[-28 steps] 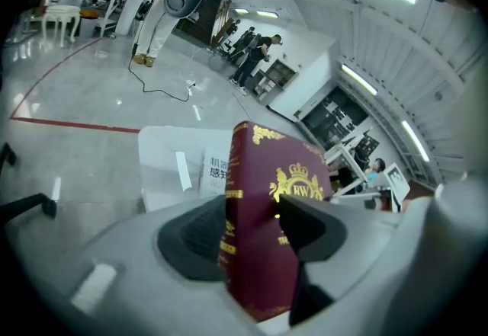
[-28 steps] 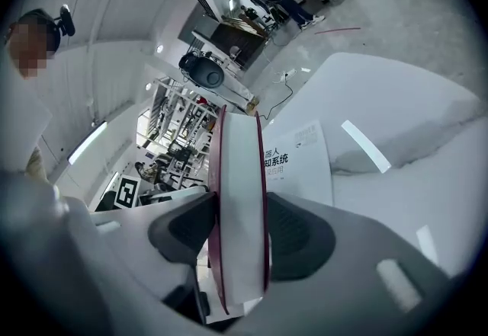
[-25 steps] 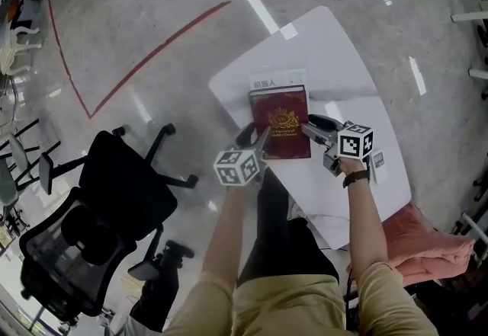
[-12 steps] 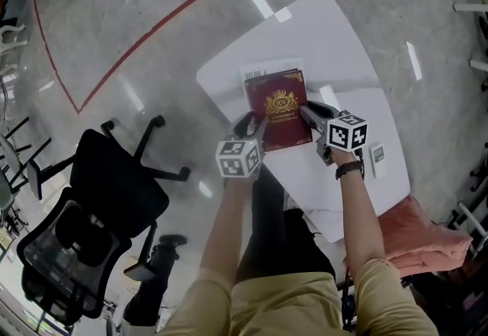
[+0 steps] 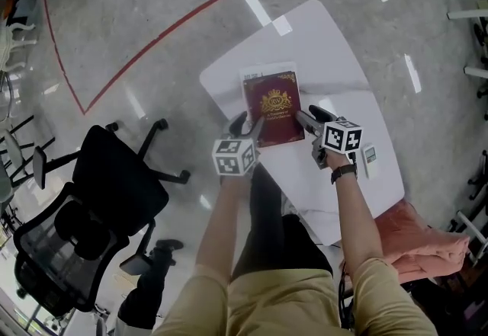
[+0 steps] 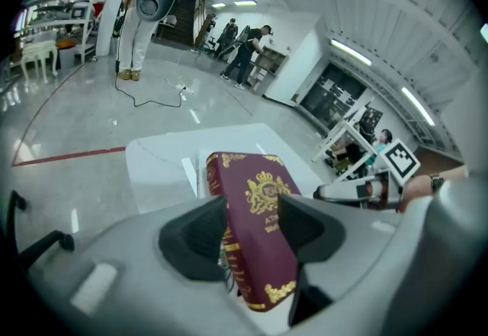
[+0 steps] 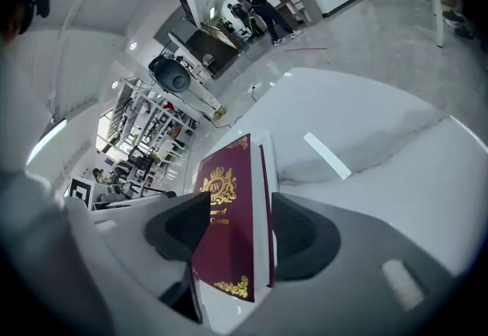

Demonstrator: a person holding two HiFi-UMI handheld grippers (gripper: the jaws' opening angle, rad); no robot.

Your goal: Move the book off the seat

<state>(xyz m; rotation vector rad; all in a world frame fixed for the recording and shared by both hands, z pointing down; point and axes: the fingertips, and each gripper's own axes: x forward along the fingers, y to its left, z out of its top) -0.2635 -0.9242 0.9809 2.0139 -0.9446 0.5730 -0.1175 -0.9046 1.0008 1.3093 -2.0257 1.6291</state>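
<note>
The maroon book lay on a white sheet on the white worktop, well apart from the black office chair. The left hand-held gripper clamped its near spine corner, pads pressed on both covers. The right hand-held gripper straddled the opposite near corner, its jaws just widened, loose around the book.

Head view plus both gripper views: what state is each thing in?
book: closed, cover up, lying on the white table.
left gripper: jaws just eased open slightly, pads look pressed on the book.
right gripper: jaws just opened wide, book between them, not clamped.
office chair: upright, beside the table.
</note>
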